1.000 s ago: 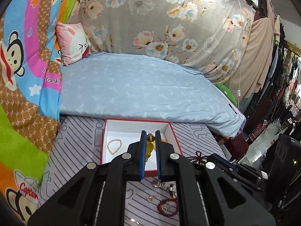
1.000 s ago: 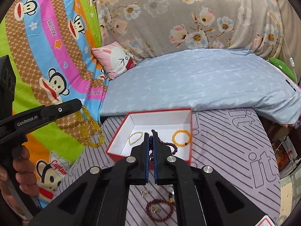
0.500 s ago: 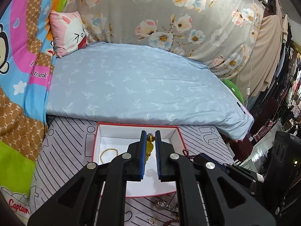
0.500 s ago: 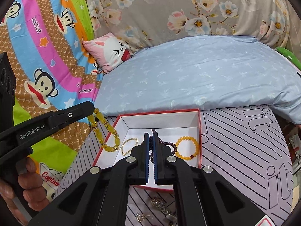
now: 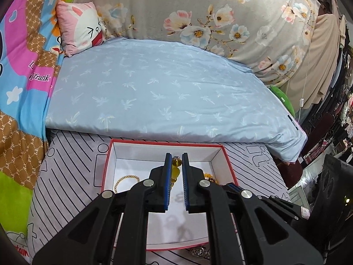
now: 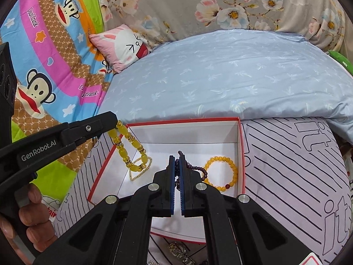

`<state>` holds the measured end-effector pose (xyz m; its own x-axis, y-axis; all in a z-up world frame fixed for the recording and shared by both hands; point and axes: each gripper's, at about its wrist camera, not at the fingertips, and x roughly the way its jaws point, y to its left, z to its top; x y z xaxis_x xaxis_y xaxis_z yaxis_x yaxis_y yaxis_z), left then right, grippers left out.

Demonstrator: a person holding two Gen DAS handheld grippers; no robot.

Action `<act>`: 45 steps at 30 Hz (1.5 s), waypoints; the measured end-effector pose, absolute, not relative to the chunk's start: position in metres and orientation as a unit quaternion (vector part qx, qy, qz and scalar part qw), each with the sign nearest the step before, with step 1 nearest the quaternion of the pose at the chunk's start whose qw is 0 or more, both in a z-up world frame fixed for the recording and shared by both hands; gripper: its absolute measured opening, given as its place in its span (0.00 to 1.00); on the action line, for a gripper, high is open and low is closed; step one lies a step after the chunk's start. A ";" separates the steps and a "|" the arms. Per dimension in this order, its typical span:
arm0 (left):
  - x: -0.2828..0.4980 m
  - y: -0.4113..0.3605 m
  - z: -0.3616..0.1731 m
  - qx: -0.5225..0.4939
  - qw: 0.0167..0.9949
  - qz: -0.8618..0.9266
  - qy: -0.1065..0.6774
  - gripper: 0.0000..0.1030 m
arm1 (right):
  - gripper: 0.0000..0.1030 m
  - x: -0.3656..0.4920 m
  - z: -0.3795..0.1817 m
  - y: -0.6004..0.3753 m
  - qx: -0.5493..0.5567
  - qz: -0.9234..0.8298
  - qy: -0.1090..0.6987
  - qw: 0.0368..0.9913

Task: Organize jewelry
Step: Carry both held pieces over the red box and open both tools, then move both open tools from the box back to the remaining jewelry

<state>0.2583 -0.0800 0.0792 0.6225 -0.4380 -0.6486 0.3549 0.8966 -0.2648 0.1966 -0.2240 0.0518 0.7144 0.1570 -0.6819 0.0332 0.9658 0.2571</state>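
Metal watch [image 6: 179,251] just below the right gripper's fingers [image 6: 169,185] is mostly hidden behind them and cut off by the bottom edge. The purple bead strand [image 6: 194,167] disappears between the pads, so can't see its full length.

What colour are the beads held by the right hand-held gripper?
Dark purple beads, clearest in the right wrist view.
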 end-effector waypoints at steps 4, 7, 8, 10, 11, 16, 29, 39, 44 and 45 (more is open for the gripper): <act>0.263 -0.079 0.070 -0.052 0.898 -0.211 0.383 0.08 | 0.03 0.202 0.043 -0.222 0.124 0.030 0.384 0.914; 0.266 -0.078 0.064 -0.047 0.897 -0.203 0.389 0.08 | 0.03 0.204 0.038 -0.222 0.120 0.026 0.388 0.913; 0.267 -0.078 0.061 -0.046 0.897 -0.202 0.391 0.08 | 0.03 0.205 0.036 -0.222 0.119 0.025 0.389 0.913; 0.269 -0.077 0.057 -0.044 0.896 -0.199 0.396 0.08 | 0.03 0.207 0.032 -0.222 0.119 0.023 0.393 0.912; 0.270 -0.077 0.054 -0.043 0.895 -0.197 0.398 0.08 | 0.03 0.208 0.031 -0.222 0.119 0.023 0.394 0.911; 0.272 -0.076 0.043 -0.039 0.892 -0.192 0.407 0.08 | 0.03 0.212 0.025 -0.220 0.116 0.020 0.399 0.909; 0.272 -0.078 0.020 -0.004 0.898 -0.162 0.409 0.09 | 0.04 0.216 0.022 -0.215 0.103 0.012 0.404 0.909; 0.259 -0.077 0.023 0.030 0.913 -0.117 0.389 0.48 | 0.41 0.196 0.038 -0.211 0.090 -0.010 0.383 0.919; 0.247 -0.074 0.025 0.028 0.913 -0.114 0.391 0.48 | 0.42 0.182 0.044 -0.208 0.090 -0.013 0.380 0.920; 0.244 -0.074 0.026 0.028 0.913 -0.113 0.390 0.48 | 0.42 0.178 0.045 -0.207 0.092 -0.012 0.380 0.920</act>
